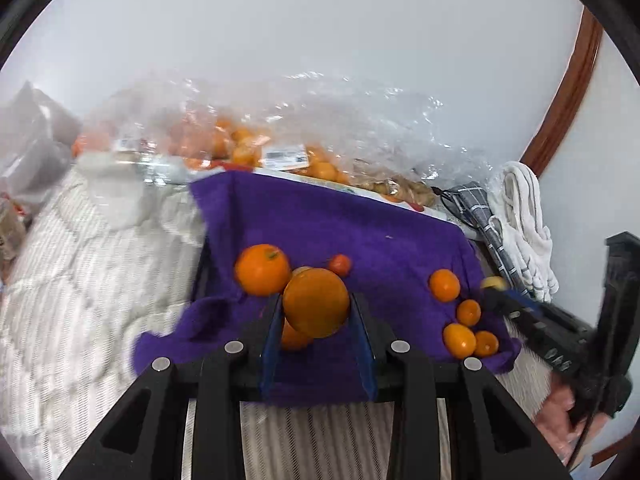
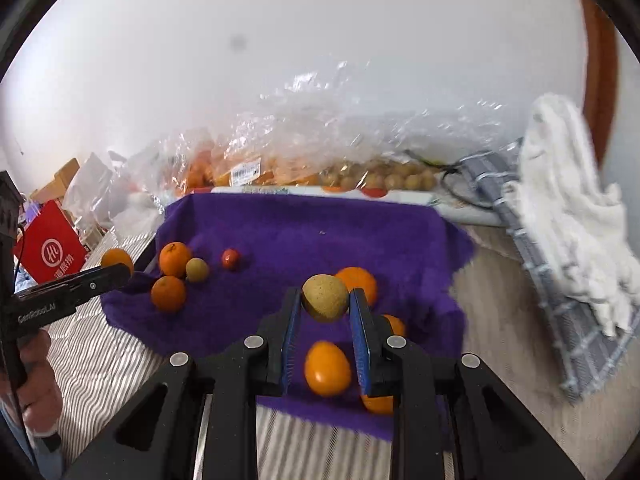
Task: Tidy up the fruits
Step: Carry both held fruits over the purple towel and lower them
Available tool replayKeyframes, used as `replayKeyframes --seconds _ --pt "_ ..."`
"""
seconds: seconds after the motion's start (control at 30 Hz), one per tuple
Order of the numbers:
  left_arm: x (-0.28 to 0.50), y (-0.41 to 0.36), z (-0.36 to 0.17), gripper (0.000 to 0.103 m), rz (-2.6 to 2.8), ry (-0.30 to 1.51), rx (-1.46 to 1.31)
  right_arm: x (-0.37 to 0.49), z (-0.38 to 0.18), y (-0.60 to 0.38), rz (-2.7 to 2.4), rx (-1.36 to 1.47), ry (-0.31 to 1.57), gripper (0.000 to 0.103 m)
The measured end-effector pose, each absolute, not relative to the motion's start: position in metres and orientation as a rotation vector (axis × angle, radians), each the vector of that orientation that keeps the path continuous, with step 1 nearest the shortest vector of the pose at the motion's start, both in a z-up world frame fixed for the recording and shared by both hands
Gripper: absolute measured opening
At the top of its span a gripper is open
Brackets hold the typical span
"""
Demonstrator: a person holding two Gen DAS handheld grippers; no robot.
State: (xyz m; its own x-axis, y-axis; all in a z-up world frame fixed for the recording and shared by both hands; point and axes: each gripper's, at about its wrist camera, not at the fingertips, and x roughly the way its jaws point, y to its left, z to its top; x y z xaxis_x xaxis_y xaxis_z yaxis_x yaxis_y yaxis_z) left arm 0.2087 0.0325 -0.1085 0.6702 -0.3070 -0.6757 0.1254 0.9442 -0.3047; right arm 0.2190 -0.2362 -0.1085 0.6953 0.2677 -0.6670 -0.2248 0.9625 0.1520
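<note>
Both pick-ups made: left gripper (image 1: 316, 308) clamps an orange (image 1: 316, 302), right gripper (image 2: 325, 300) a tan longan (image 2: 325, 298); next, carry toward the bags (image 2: 280, 160) at twelve o'clock.

Your left tool (image 1: 316, 312) holds an orange (image 1: 316, 302) over the cloth's (image 1: 360, 232) near edge; another orange (image 1: 262, 269) sits at its ten o'clock. Your right tool (image 2: 325, 304) holds a small fruit (image 2: 325, 298), a kumquat (image 2: 328, 368) below it at six o'clock. Bags (image 2: 304, 148) lie behind the cloth at twelve, towels (image 2: 568, 232) at two o'clock.
</note>
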Motion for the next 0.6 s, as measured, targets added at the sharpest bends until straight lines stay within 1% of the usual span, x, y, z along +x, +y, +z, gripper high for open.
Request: replayKeyframes --seconds 0.2,0.43,0.6 --pt "0.218 0.011 -0.133 0.031 -0.321 0.853 -0.234 0.233 -0.141 -0.226 0.298 0.041 0.799 0.025" --pt "0.216 0.006 -0.145 0.031 -0.346 0.889 -0.222 0.246 -0.157 -0.228 0.274 0.039 0.842 0.025" --pt "0.217 0.002 -0.151 0.031 -0.341 0.905 -0.202 0.244 -0.161 -0.227 0.275 0.016 0.832 0.025"
